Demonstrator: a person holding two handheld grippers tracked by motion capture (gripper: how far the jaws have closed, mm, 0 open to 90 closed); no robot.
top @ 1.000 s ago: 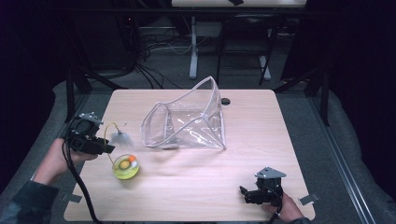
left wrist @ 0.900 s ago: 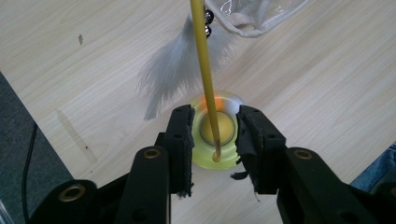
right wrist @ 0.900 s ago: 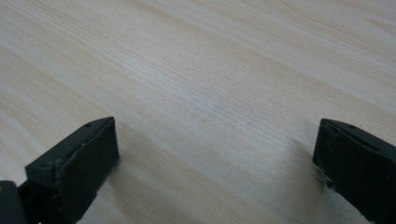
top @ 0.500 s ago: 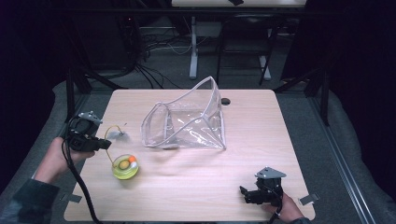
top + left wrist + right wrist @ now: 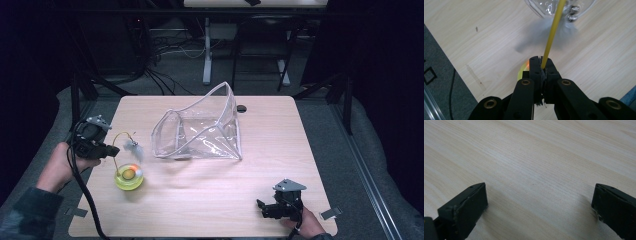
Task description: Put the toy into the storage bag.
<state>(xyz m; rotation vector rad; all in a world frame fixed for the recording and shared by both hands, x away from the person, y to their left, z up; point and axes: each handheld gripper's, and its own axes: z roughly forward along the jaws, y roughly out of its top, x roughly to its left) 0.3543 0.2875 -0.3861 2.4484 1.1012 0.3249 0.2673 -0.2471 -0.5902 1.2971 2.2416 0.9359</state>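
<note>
A cat toy lies at the table's left: a yellow-green round base (image 5: 129, 177) with a ball in it, a thin yellow wire (image 5: 117, 142) arching up from it, and a grey feather (image 5: 134, 146) at the wire's end. My left gripper (image 5: 112, 148) is shut on the wire just above the base. In the left gripper view the wire (image 5: 551, 35) runs up from between the closed jaws of the left gripper (image 5: 540, 60), past the blurred feather (image 5: 541, 35), with the base (image 5: 522, 71) below. My right gripper (image 5: 260, 206) rests open near the front right edge, with bare wood between the jaws of the right gripper (image 5: 539, 202).
A clear plastic pouch (image 5: 202, 130) with a white rim stands open-mouthed in the middle of the wooden table (image 5: 270, 145); its edge (image 5: 559, 7) shows beyond the feather. A small dark hole (image 5: 242, 108) sits near the far edge. Grey floor (image 5: 439, 75) lies past the table's left edge.
My left gripper has shifted a little with the wire, and the base has slid slightly left. The right gripper has stayed put.
</note>
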